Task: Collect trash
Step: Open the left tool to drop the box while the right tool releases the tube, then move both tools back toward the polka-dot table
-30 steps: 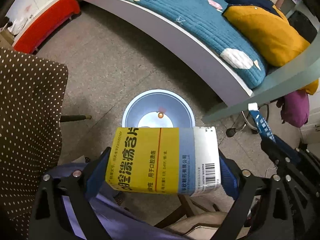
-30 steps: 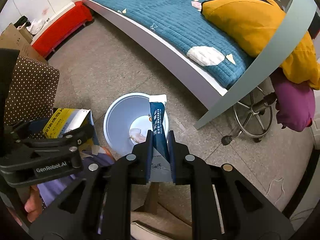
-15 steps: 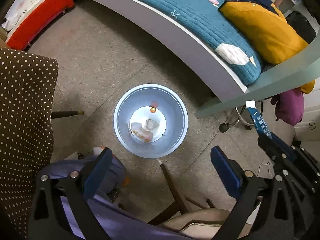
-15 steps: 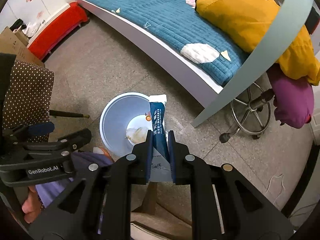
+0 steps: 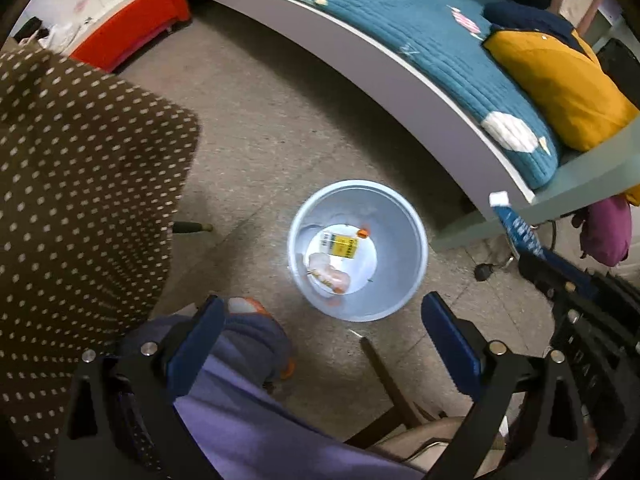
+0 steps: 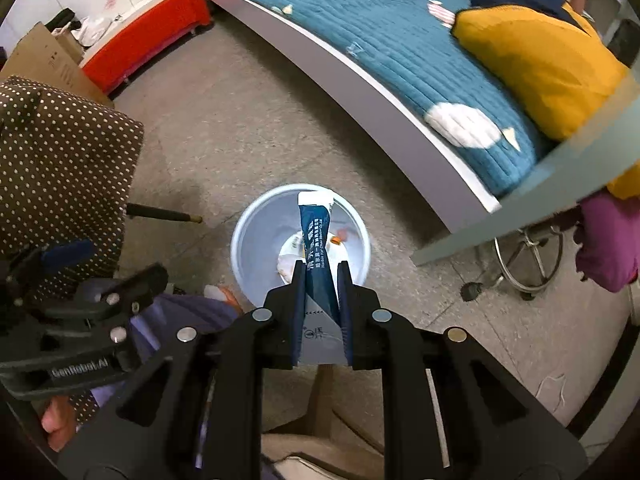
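A pale blue trash bin (image 5: 404, 216) stands on the floor below both grippers; it also shows in the right wrist view (image 6: 256, 224). A yellow and white medicine box (image 5: 340, 243) lies at its bottom beside a crumpled wrapper (image 5: 328, 276). My left gripper (image 5: 320, 344) is open and empty above the bin's near side. My right gripper (image 6: 321, 276) is shut on a dark blue sachet (image 6: 316, 236) with a white top, held upright over the bin. The sachet also shows at the right of the left wrist view (image 5: 518, 226).
A bed with a teal quilt (image 5: 400, 20) and a yellow pillow (image 5: 560, 80) runs across the back. A brown polka-dot cloth (image 5: 80, 200) hangs at the left. A red bench (image 5: 128, 36) stands far left. A chair base (image 6: 524, 264) stands right of the bin.
My left gripper opened and let go of the yellow and white box, which now lies in the bin. My right gripper with the sachet moved over the bin.
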`<state>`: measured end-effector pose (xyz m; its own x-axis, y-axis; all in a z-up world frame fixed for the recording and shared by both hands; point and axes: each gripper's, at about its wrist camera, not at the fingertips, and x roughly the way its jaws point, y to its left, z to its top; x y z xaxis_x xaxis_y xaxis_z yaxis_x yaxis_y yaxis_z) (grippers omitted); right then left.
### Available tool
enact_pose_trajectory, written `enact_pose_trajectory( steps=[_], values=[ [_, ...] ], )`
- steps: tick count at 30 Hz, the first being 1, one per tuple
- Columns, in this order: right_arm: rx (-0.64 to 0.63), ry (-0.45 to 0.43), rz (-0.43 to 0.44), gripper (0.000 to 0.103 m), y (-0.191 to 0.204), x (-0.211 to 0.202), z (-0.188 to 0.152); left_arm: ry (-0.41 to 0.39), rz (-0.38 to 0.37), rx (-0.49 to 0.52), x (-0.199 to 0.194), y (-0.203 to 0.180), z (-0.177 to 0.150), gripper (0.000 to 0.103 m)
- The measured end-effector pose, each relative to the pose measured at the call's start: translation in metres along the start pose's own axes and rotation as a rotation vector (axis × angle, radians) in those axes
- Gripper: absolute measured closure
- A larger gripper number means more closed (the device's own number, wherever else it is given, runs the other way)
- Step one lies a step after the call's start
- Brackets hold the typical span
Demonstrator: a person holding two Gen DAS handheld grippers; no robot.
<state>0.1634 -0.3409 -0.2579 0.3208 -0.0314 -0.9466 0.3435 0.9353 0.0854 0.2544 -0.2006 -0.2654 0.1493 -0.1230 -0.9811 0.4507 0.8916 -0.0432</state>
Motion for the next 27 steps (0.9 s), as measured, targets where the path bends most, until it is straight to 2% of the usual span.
enact_pose_trajectory(
  steps=[1,2,3,5,8,15,21,27],
  values=[
    [-0.002,0.002,-0.002,0.066,0.002,0.0,0.002,0.001,0.013,-0.009,0.0,0.005,-0.001,0.007],
    [-0.007,-0.005,-0.008,0.037,0.004,0.0,0.004,0.001,0.018,-0.017,0.0,0.008,-0.002,0.007],
    [-0.009,-0.028,-0.026,0.035,0.006,-0.002,0.004,-0.001,0.018,-0.028,0.0,0.012,-0.003,0.007],
    [-0.018,-0.041,-0.055,0.035,0.009,-0.002,0.004,-0.004,0.009,-0.032,-0.001,0.015,-0.004,0.007],
    [-0.02,-0.012,-0.032,0.035,0.009,0.002,0.001,-0.014,0.019,-0.025,-0.004,0.016,-0.008,0.007],
    [-0.006,0.013,-0.042,0.035,0.007,0.002,-0.009,-0.002,0.015,-0.003,-0.003,0.008,-0.013,0.007],
    [-0.004,0.001,-0.052,0.035,0.004,-0.007,-0.013,-0.009,0.012,0.011,-0.01,0.002,-0.015,0.007],
    [0.003,-0.028,-0.047,0.035,0.003,-0.024,-0.016,-0.048,0.017,0.032,-0.031,-0.003,-0.02,0.007]
  ],
)
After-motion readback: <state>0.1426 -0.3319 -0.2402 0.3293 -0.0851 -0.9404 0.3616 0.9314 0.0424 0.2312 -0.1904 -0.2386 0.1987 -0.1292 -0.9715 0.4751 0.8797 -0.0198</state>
